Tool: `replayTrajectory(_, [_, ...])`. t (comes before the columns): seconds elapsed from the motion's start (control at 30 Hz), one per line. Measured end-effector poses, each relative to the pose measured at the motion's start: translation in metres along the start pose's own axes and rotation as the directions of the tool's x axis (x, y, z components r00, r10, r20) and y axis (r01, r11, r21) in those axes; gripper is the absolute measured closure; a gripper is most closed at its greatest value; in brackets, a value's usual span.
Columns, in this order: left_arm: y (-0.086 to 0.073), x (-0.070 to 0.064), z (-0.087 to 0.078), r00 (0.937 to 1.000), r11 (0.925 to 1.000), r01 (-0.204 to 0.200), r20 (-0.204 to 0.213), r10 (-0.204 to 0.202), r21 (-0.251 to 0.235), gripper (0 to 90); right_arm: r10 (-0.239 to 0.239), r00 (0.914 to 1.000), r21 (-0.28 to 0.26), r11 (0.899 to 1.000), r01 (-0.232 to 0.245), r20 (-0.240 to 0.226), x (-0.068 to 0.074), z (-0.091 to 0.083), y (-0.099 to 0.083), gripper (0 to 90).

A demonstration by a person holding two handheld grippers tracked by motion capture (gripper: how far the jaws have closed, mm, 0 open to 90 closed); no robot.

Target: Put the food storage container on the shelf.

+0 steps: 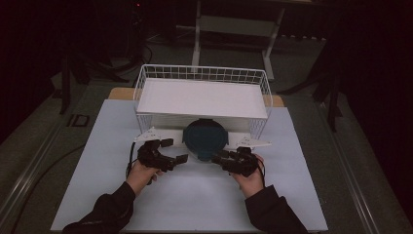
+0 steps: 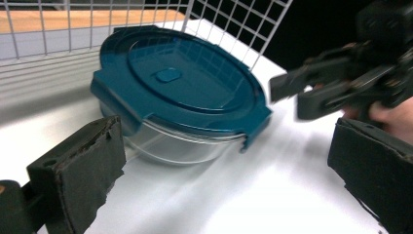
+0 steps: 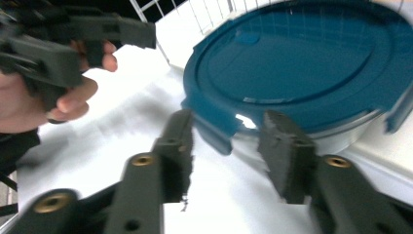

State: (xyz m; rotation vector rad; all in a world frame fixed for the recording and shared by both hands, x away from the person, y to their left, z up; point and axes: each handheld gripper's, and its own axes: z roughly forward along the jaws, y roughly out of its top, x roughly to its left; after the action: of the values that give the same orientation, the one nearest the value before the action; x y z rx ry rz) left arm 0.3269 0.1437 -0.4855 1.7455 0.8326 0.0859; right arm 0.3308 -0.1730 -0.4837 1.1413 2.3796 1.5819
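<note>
We have a round glass container [image 1: 205, 146] with a teal lid [image 2: 180, 80] sitting on the white worktop [image 1: 195, 195], half tucked under the front edge of the white wire basket [image 1: 203, 92]. Both hand-held grippers flank it. The left hand-held gripper [image 1: 174, 150] stands just beside the container's left side, its jaws spread wide with nothing between them; in the left gripper view the container lies ahead of them, not yet reached. The right hand-held gripper [image 1: 221, 157] sits at the container's near right edge, jaws also parted and empty; in the right gripper view a lid latch tab [image 3: 214, 130] hangs just beyond its fingertips [image 3: 182, 141].

We judge the step in hand to be taking hold of the container, either to draw it out from under the basket or to work the lid's latches. To do it well, we should bring each pair of jaws in level with the lid rim, so the pads close on the firm teal edge and not on the smooth glass, which is likely to slip. The two sides should close evenly, otherwise the container may pivot on the worktop. We should keep low while pulling toward us, because the basket's wire front sits close above the lid's far half and could snag it.
</note>
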Motion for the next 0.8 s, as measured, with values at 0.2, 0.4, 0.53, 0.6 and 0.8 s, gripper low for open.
replayTrajectory(0.2, [-0.008,-0.012,-0.006,0.9999,0.9996,-0.017,0.001,0.017,0.021,0.5,-0.050,0.9984,0.047,0.998,0.049,0.025,0.012,0.011,-0.008,80.2])
replayTrajectory(0.4, [-0.017,-0.015,-0.014,0.9999,0.9999,-0.011,-0.004,0.011,0.012,0.5,-0.049,0.9980,0.039,0.998,0.050,-0.039,0.022,0.008,-0.008,89.7])
replayTrajectory(0.53, [-0.021,-0.014,-0.016,0.9999,1.0000,-0.003,-0.010,0.003,0.005,0.5,-0.055,0.9961,0.055,0.997,0.059,-0.069,0.029,0.012,-0.010,89.8])
replayTrajectory(0.6, [-0.022,-0.012,-0.017,1.0000,1.0000,0.006,-0.008,-0.006,0.006,0.5,-0.054,0.9956,0.074,0.995,0.059,-0.077,0.032,0.020,-0.012,89.7])
replayTrajectory(0.8, [-0.022,-0.012,-0.018,0.9999,1.0000,-0.002,-0.013,0.002,-0.009,0.5,-0.064,0.9971,0.097,0.993,0.068,-0.041,0.031,0.034,-0.013,89.8])
